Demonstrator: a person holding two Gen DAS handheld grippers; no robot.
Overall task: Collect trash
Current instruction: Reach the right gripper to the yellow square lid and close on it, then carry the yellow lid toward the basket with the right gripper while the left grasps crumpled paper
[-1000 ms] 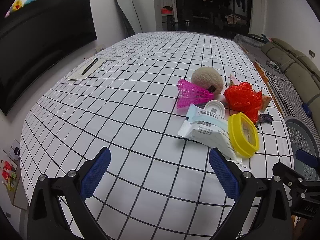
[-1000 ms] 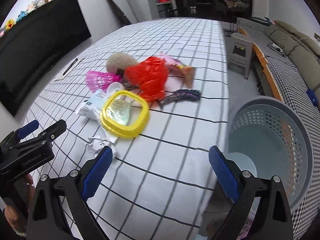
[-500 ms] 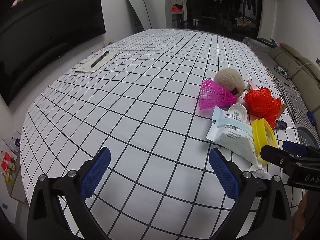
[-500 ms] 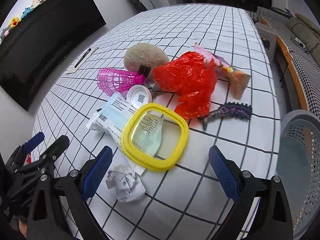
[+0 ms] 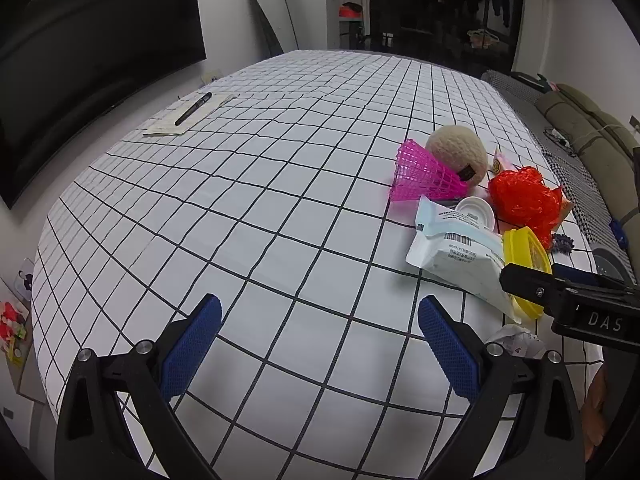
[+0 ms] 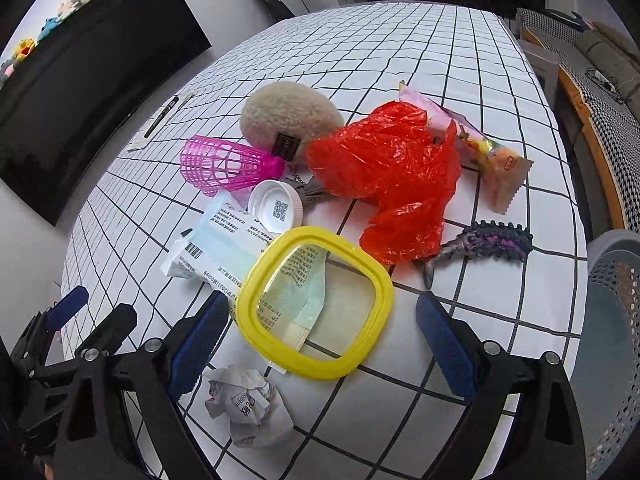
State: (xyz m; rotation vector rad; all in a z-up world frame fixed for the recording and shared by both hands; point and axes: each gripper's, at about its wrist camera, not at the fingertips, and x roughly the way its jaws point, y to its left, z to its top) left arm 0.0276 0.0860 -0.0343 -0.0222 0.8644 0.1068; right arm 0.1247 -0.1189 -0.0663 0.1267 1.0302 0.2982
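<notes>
Checked tablecloth (image 6: 460,40) clutter: yellow lid (image 6: 316,304) half covers wrapper (image 6: 224,248); right hand-held gripper (image 6: 320,324) gapes, narrowing

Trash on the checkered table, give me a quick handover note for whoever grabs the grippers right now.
Left gripper: open, empty, over bare tablecloth.
Right gripper: open, jaws just closing slightly, straddling the yellow lid; nothing gripped.
Crumpled paper lies nearest, white wrapper, bottle cap, red bag and snack wrapper behind.
Grey basket at right.
Nothing visibly collected yet; all trash remains.
</notes>
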